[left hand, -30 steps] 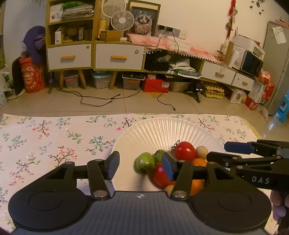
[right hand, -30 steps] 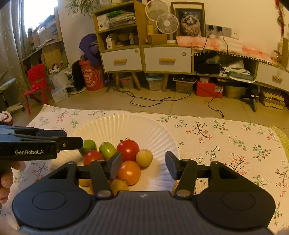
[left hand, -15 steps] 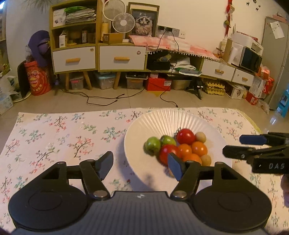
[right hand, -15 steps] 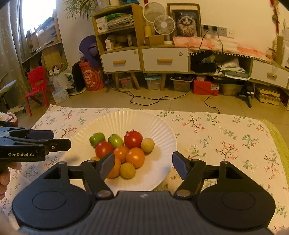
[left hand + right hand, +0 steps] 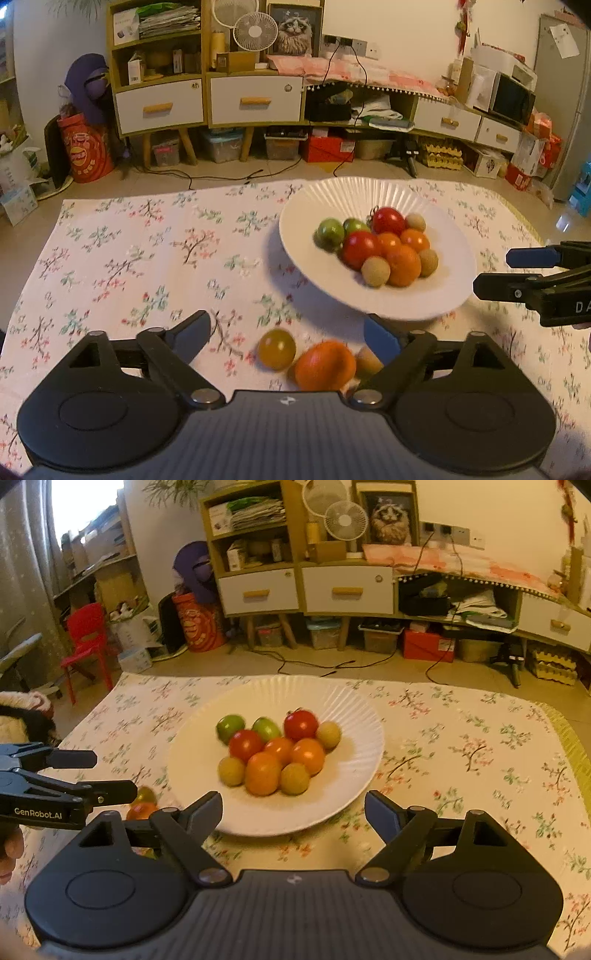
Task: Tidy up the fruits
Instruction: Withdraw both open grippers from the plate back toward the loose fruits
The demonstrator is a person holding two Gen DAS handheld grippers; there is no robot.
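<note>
A white ribbed plate (image 5: 369, 192) (image 5: 280, 686) on the floral cloth holds several fruits: red tomatoes (image 5: 358, 249) (image 5: 301, 724), oranges (image 5: 402, 264) (image 5: 263, 773), green ones (image 5: 330, 232) (image 5: 229, 726) and small tan ones (image 5: 376, 271). Three loose fruits lie on the cloth in front of the plate: a yellow-green one (image 5: 277, 349), an orange (image 5: 325, 365) and a small tan one (image 5: 367, 363). My left gripper (image 5: 286, 336) (image 5: 110, 775) is opening above these, touching none. My right gripper (image 5: 293, 812) (image 5: 495, 271) is opening near the plate's front rim, holding nothing.
The flowered cloth (image 5: 147, 258) covers the table down to its far edge. Behind it are floor cables, shelves with drawers (image 5: 255, 99) and a red chair (image 5: 88, 635). A person's hand (image 5: 7, 849) holds the left gripper.
Both grippers drew back from the plate and their jaws widened. In the left wrist view the plate shifted up and right, and the loose fruits on the cloth came into sight.
</note>
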